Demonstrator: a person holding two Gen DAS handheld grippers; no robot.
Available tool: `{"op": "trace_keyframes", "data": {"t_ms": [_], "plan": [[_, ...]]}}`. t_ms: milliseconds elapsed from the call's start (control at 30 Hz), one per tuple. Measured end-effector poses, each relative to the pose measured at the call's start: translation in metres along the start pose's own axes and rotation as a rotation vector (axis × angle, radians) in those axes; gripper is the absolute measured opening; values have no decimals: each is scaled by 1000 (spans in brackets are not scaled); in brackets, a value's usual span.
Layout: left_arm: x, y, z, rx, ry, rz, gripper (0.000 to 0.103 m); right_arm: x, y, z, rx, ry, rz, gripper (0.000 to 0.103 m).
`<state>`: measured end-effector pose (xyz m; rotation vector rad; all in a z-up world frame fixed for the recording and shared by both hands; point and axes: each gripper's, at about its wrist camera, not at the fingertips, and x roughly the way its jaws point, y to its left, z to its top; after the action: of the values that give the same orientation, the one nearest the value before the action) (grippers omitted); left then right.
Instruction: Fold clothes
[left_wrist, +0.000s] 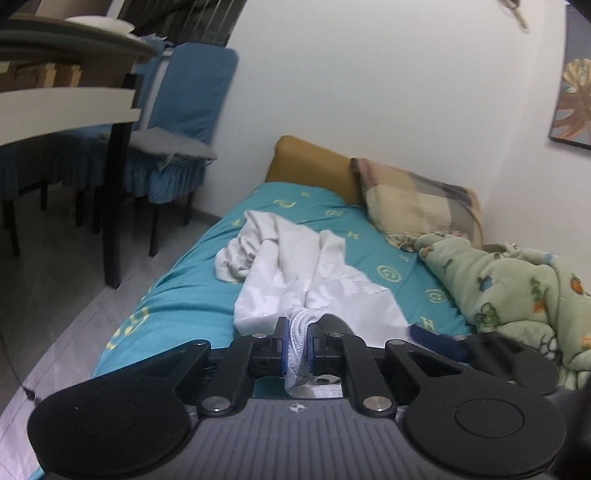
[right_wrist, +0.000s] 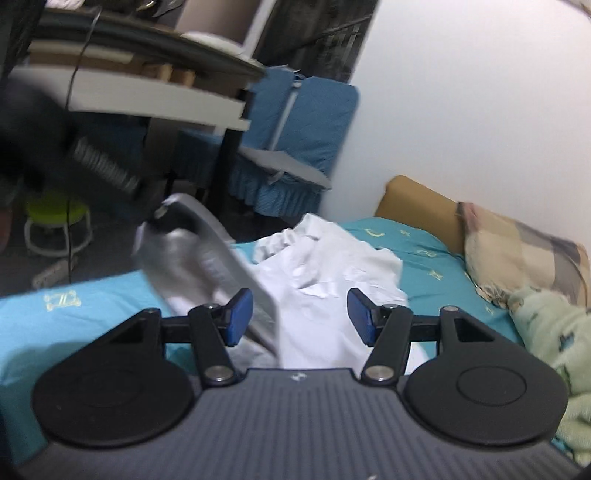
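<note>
My left gripper (left_wrist: 297, 341) pinched a ribbed hem of the white garment (left_wrist: 295, 269), anchoring one edge so that the soft, creased cloth could be drawn flat over the teal bedsheet (left_wrist: 192, 291). My right gripper (right_wrist: 300, 317) stood spread above it, holding nothing.

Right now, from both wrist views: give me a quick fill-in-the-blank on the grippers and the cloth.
1. The left gripper is shut on a hem of the ____ garment.
2. The right gripper stands ____, nothing between its pads.
3. The garment lies on a ____ bedsheet.

Missing: white; open; teal
</note>
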<state>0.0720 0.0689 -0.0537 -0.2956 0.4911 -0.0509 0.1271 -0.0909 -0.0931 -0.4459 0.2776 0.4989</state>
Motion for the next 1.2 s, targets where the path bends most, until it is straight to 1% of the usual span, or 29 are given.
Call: {"op": "trace_keyframes", "data": {"t_ms": [100,167,267,300,333,367,433,467,500,533,567,600,633,667,733,800,833,933,1000,1033,1100,1133,1200], "plan": [[-4,-3,-1,0,-20,-11,10,18,3,-5,-13,35,-54,59],[-3,-2,-1,-14,-31,-7,10,29,-8,-8,21,71,-135,59],[-3,0,-1,-36,-49,-1,10,34,-38,-12,150,136,-269,59],[-3,0,-2,-53,-63,-11,9,33,-49,-12,200,153,-297,61],[-4,-2,-1,-59,-84,-17,9,31,-59,-13,246,168,-312,67],[-5,-5,-2,-46,-102,-14,9,29,-67,-13,294,184,-311,71],[-8,-11,-4,-23,-131,-5,9,25,-83,-13,399,221,-287,71],[-7,-11,-4,-22,-130,0,9,23,-90,-13,447,230,-276,71],[-6,-10,-4,-30,-109,7,9,19,-96,-12,491,234,-269,71],[-4,-8,-4,-39,-85,14,9,13,-98,-12,505,227,-291,71],[0,-6,-5,-50,-37,15,9,5,-98,-13,505,214,-325,71],[5,-3,-7,-74,10,-1,10,-3,-98,-11,495,189,-367,71],[10,0,-10,-96,56,-18,10,-15,-98,-8,496,131,-400,72],[14,1,-14,-105,95,-32,10,-27,-99,-4,504,61,-427,76],[17,-3,-19,-89,120,-40,10,-41,-92,6,453,-20,-448,77],[17,-8,-22,-43,117,-26,10,-49,-83,15,383,-78,-464,77],[19,-8,-24,-38,118,-23,10,-50,-79,19,342,-96,-470,77],[26,-6,-27,-50,136,-24,13,-49,-75,21,313,-108,-453,77],[31,-5,-29,-67,145,-27,18,-48,-75,22,309,-109,-444,77],[32,-5,-29,-67,138,-28,20,-48,-76,22,314,-106,-444,77],[34,-12,-27,-40,108,-16,37,-48,-77,23,324,-101,-443,77],[35,-15,-27,-27,93,-9,42,-49,-77,23,328,-101,-442,77],[38,-22,-26,-5,61,2,56,-54,-76,22,337,-105,-438,77]]}}
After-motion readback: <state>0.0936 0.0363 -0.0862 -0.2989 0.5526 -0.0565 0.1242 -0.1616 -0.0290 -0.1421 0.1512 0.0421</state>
